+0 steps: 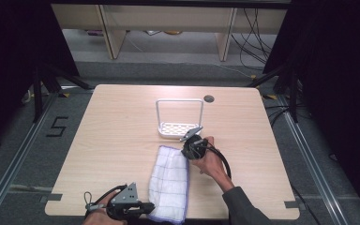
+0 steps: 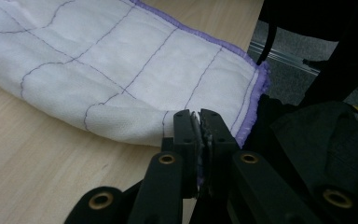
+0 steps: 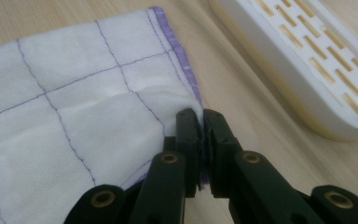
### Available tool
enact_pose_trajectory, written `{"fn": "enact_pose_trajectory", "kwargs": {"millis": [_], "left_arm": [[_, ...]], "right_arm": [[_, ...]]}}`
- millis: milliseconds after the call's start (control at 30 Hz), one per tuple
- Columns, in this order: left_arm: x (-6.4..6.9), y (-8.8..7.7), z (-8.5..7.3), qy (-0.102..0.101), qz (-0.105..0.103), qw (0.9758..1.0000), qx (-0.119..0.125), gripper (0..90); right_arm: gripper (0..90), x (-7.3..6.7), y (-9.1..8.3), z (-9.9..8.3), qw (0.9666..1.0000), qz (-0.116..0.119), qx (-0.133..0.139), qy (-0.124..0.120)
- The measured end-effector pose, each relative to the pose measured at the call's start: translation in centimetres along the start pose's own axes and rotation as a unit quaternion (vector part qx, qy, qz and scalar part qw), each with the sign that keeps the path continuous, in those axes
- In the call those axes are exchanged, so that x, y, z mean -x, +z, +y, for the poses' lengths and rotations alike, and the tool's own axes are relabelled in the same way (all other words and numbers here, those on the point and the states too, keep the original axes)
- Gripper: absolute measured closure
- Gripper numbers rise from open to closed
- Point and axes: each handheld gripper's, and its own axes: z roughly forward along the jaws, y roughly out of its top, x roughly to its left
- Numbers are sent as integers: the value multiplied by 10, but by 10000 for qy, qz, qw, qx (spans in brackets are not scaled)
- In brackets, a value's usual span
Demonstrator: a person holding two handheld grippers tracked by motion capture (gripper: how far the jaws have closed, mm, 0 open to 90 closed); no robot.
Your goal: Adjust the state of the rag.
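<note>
I had a folded white cloth with purple stitched grid lines and a purple hem (image 1: 169, 185) lying lengthwise on the pale wooden table (image 1: 108, 140), in the lower middle of the high view. My left gripper (image 1: 146, 208) sat at the bottom edge of that view, its jaws closed on the cloth's near corner; in the left gripper view the fabric edge showed pinched between the two black jaws at the lower centre, right beside the purple hem. My right gripper (image 1: 187, 151) was at the centre of the high view, jaws clamped on the cloth's far right corner, as the right gripper view showed at its lower middle. Just beyond it stood a white slotted plastic rack with a tall wire handle (image 1: 179, 123); it seemed apart from the cloth, though the gap was hard to judge.
</note>
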Motion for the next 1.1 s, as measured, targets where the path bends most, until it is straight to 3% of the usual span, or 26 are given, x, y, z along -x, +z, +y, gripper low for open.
{"fn": "enact_pose_trajectory", "kwargs": {"millis": [67,133,167,200,233,267,333,367,433,467,500,567,600,667,733,800,833,867,933,1000,1100], "left_arm": [[-1,1,1,31,-55,10000,-19,833],[-1,1,1,-87,-221,9997,-26,740],[-1,-1,2,-182,-180,9997,-57,655],[-3,-2,4,-132,-120,9998,-82,580],[-4,-5,8,-26,-32,9999,-102,510],[-5,-8,10,-65,69,9999,-88,451],[-13,-14,18,-107,154,9998,62,397],[-19,-17,22,-129,199,9997,96,376],[-34,-20,31,-183,281,9994,111,355],[-45,-18,35,-220,377,9989,140,353],[-52,-16,37,-270,460,9985,148,350],[-71,-10,42,-488,754,9958,201,351],[-81,-7,44,-568,771,9952,219,351],[-99,-2,48,-744,1031,9914,297,351],[-116,2,52,-688,1206,9903,89,343],[-130,8,54,-878,1406,9860,179,342],[-138,10,55,-895,1418,9858,73,343],[-144,13,56,-875,1469,9853,23,343],[-154,18,58,-917,1626,9824,-14,343],[-159,24,60,-909,1602,9829,-42,352],[-163,32,65,-1026,1609,9816,38,348]], "right_arm": [[831,2,4,-2,9999,60,61,86],[762,4,4,-5,9995,44,101,283],[704,6,3,-5,9994,9,124,337],[686,6,1,-6,9984,-155,218,492],[664,9,-4,-7,9984,-183,244,478],[633,12,-11,-9,9970,-180,320,677],[609,20,-19,-13,9946,-129,530,884],[597,21,-23,-14,9936,-133,491,1009],[586,23,-26,-18,9926,-280,585,1030],[582,23,-28,-18,9918,-279,517,1138],[575,23,-28,-19,9927,-286,417,1097],[567,22,-28,-19,9921,-262,386,1168],[563,22,-27,-19,9924,-269,404,1127],[550,21,-27,-17,9915,-281,419,1202],[540,20,-26,-15,9911,-263,410,1238],[533,20,-22,-14,9909,-260,416,1253],[527,19,-20,-14,9906,-243,397,1285],[520,20,-18,-14,9919,-247,376,1191],[512,18,-16,-12,9909,-241,341,1282],[509,16,-14,-11,9912,-248,336,1255],[507,16,-11,-10,9918,-241,353,1206]]}}
